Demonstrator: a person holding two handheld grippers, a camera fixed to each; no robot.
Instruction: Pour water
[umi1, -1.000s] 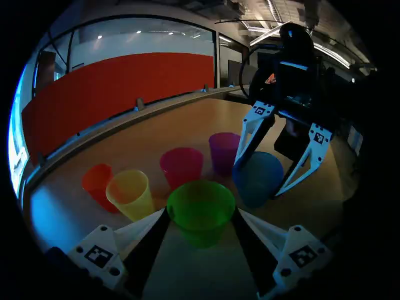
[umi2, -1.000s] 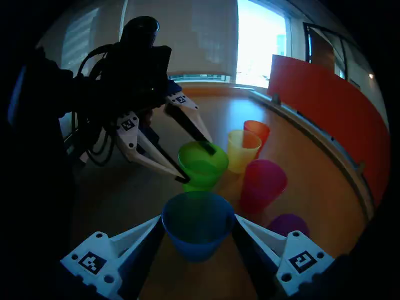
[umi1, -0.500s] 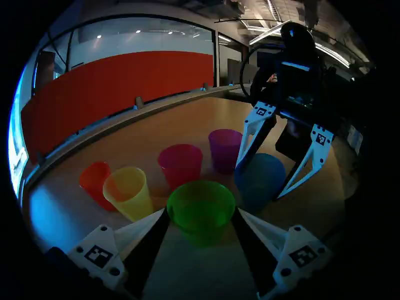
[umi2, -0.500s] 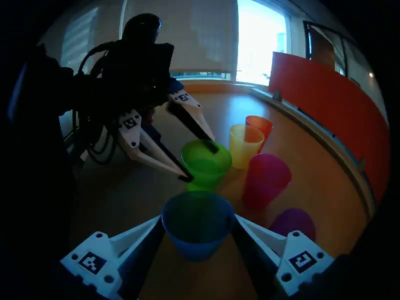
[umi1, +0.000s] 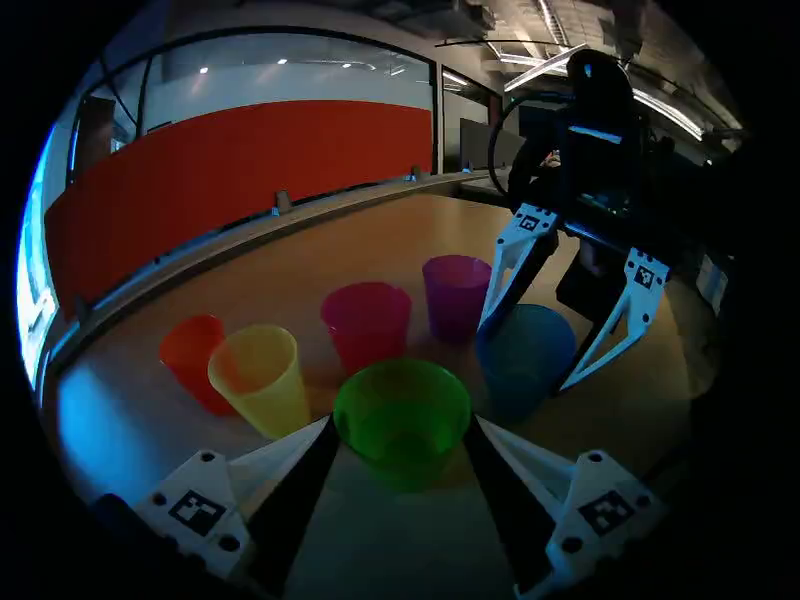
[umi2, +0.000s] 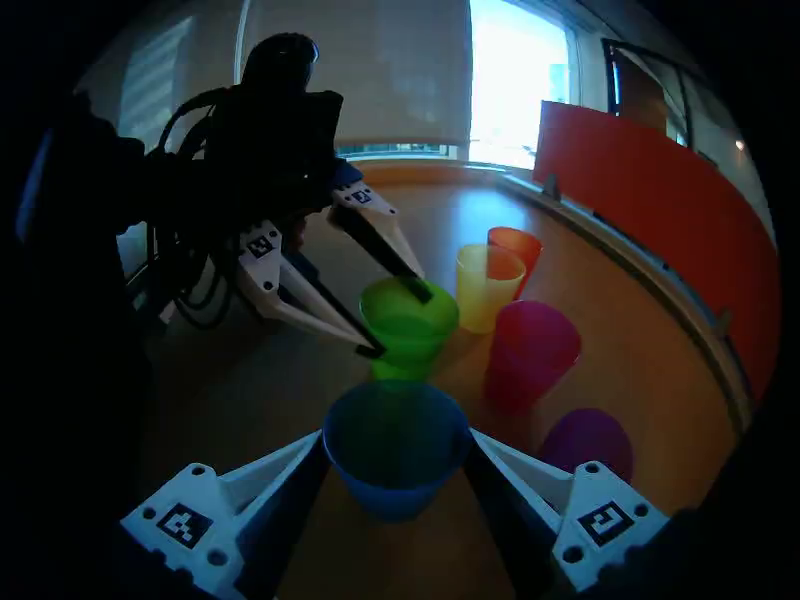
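Left tongs (umi1: 400, 428): clamped on green cup (umi1: 402, 415), one finger ea. side, near rim. Right tongs (umi2: 395, 440): clamped on blue cup (umi2: 395, 455), same grip. Both cups upright, close together, approx. level w/ ea. other over wooden bench (umi1: 330, 250); resting or lifted, cannot tell. Beyond, on bench: orange cup (umi1: 190, 352), yellow cup (umi1: 258, 380) just beside it, pink cup (umi1: 366, 322), purple cup (umi1: 455, 295). Red panel (umi1: 230, 160) along far bench edge.

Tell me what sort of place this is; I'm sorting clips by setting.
Probably an office or lab workspace rather than a home: a long wooden table backed by a red divider panel, glass partitions behind it, ceiling strip lights and a large bright window.
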